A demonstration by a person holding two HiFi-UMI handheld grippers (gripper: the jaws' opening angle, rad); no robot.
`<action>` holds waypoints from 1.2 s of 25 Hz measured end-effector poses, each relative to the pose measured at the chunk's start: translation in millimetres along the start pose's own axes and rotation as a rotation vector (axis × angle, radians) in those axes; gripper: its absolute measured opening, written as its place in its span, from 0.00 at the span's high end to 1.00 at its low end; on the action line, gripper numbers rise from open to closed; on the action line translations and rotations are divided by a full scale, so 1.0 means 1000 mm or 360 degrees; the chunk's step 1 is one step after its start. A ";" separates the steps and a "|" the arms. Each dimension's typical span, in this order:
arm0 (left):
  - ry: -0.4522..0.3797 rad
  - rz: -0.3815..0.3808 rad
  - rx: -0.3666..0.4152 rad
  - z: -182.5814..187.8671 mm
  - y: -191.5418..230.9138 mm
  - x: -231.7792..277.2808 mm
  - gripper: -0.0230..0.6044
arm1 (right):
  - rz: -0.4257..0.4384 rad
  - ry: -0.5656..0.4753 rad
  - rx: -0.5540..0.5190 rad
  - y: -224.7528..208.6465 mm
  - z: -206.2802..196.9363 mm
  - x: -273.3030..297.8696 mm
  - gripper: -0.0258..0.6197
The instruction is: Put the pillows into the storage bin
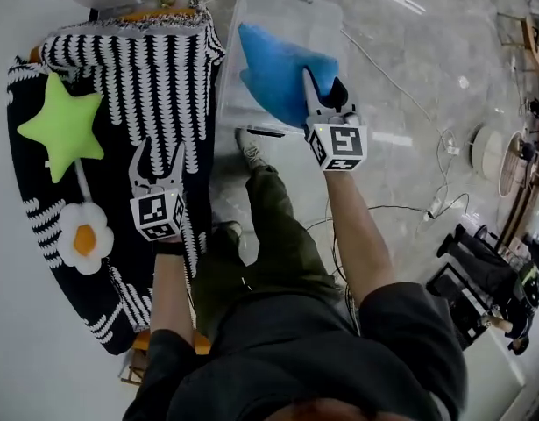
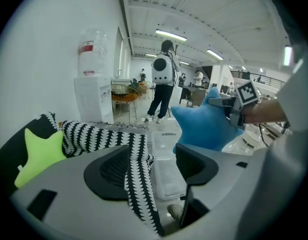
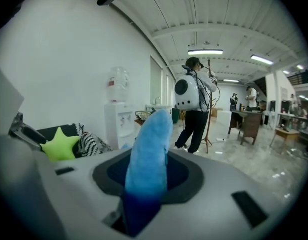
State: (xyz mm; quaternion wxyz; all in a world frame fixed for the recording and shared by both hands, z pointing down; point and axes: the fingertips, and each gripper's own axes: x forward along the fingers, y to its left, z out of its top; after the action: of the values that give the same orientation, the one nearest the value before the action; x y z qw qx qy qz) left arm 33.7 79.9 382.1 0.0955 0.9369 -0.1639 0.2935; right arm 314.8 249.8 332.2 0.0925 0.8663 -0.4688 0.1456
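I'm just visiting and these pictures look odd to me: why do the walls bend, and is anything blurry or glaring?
Both gripper views are fisheye: black corners, straight lines bowed. Right gripper view: the blue pillow sits so close that it looks soft, its lower end in shadow, and the ceiling lamp blooms. Head view: fairly sharp, with bright lamp reflections on the glossy floor.

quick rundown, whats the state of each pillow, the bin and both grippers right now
blue pillow: clamped in the right gripper, held over the storage bin
right gripper: shut on the blue pillow
left gripper: open, empty, above the striped blanket
green star pillow: lying loose on the sofa
flower pillow: lying loose on the sofa
storage bin: on the floor beside the sofa, no pillow seen inside
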 end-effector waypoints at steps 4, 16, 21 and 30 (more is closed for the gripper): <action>0.0079 -0.0046 0.0029 -0.020 -0.012 0.045 0.49 | -0.0062 0.0071 0.0037 -0.035 -0.052 0.021 0.75; 0.0392 -0.0106 -0.0014 -0.142 -0.035 0.111 0.49 | 0.0089 0.0461 -0.0075 -0.027 -0.278 0.071 0.74; 0.0479 -0.0100 -0.0056 -0.175 -0.043 0.115 0.49 | 0.0300 0.0568 -0.0286 0.010 -0.336 0.083 0.73; 0.0517 -0.0051 -0.0100 -0.191 -0.033 0.113 0.49 | 0.0406 0.0963 -0.0303 0.032 -0.426 0.076 0.63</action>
State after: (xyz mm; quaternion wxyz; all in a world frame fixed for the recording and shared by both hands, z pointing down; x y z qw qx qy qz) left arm 34.4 134.7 599.3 0.1546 0.8763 -0.1405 0.4342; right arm 256.4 299.1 759.2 0.2890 0.7056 -0.5362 0.3621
